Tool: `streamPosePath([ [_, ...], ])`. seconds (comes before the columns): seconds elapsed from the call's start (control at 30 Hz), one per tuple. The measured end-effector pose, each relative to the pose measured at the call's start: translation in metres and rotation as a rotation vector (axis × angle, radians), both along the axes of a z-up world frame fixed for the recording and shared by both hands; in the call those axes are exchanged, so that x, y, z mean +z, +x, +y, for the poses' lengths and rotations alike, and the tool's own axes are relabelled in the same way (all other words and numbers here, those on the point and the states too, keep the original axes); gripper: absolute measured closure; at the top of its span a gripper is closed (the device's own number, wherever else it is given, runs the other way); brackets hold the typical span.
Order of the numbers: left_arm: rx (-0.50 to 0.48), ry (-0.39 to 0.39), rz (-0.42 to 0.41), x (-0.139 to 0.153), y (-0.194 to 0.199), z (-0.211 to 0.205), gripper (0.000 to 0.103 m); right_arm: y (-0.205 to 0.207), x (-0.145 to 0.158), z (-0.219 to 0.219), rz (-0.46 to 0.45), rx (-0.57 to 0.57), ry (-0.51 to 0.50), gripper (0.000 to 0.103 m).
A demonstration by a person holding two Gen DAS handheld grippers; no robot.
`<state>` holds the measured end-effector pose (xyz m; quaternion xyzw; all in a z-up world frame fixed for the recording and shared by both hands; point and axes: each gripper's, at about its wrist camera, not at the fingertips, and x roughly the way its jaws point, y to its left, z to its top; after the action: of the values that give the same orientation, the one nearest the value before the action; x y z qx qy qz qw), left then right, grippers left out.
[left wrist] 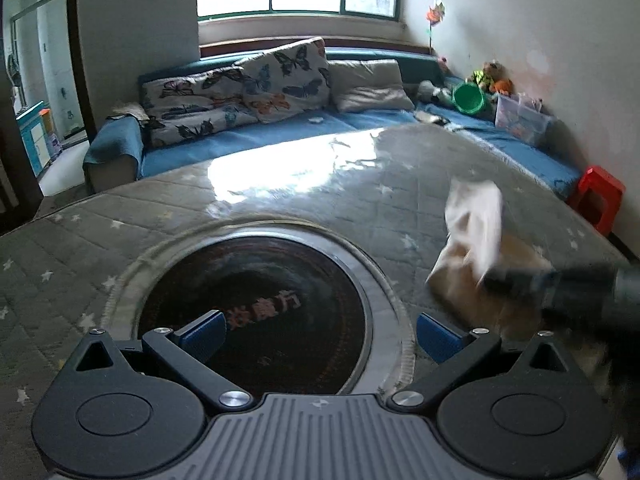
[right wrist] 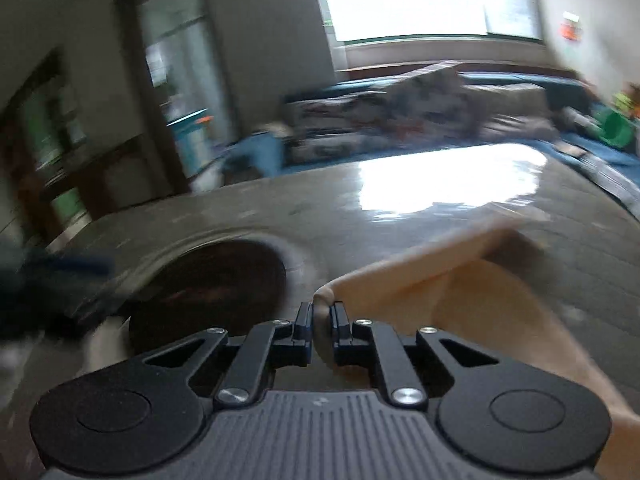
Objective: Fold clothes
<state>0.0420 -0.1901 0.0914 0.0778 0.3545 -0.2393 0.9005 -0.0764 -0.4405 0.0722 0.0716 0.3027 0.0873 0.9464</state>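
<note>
One fold of beige cloth (right wrist: pixel 460 280) between the right gripper's (right wrist: pixel 321 316) closed jaws.

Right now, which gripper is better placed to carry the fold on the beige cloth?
Right. The right gripper is shut on a bunched edge of the beige cloth, already lifted off the table. The left gripper is open and empty over the dark round inset, apart from the cloth.

Quilted starred table cover (left wrist: pixel 280 208), dark round inset (left wrist: pixel 256 304); blue sofa (left wrist: pixel 280 136) behind with butterfly cushions (left wrist: pixel 280 76); green bucket (left wrist: pixel 469 98), red stool (left wrist: pixel 598 196).
</note>
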Motion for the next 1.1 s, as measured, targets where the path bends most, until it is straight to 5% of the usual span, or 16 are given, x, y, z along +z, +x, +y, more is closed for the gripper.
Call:
streamPosePath([
  [0.2, -0.043, -0.021, -0.005, 0.005, -0.009, 0.004, 0.000, -0.034, -0.014, 0.072, 0.015, 0.257, -0.097, 0.093],
  [0.3, -0.105, -0.012, -0.001, -0.002, -0.018, -0.001, 0.000, -0.056, -0.014, 0.074, 0.008, 0.292, -0.105, 0.079],
  [0.47, -0.199, 0.016, 0.013, -0.018, -0.026, -0.017, 0.000, -0.090, -0.005, 0.044, 0.002, 0.224, -0.113, 0.074],
  [0.67, -0.272, 0.039, 0.031, -0.033, -0.029, -0.042, 0.001, -0.099, 0.003, -0.014, 0.006, -0.008, -0.163, 0.072],
  [1.0, -0.247, 0.100, 0.133, -0.057, -0.015, -0.041, 0.061, -0.097, -0.004, -0.044, 0.023, -0.090, -0.308, 0.060],
  [1.1, -0.239, 0.097, 0.146, -0.057, -0.012, -0.038, 0.062, -0.095, -0.007, -0.049, 0.047, -0.061, -0.333, 0.058],
])
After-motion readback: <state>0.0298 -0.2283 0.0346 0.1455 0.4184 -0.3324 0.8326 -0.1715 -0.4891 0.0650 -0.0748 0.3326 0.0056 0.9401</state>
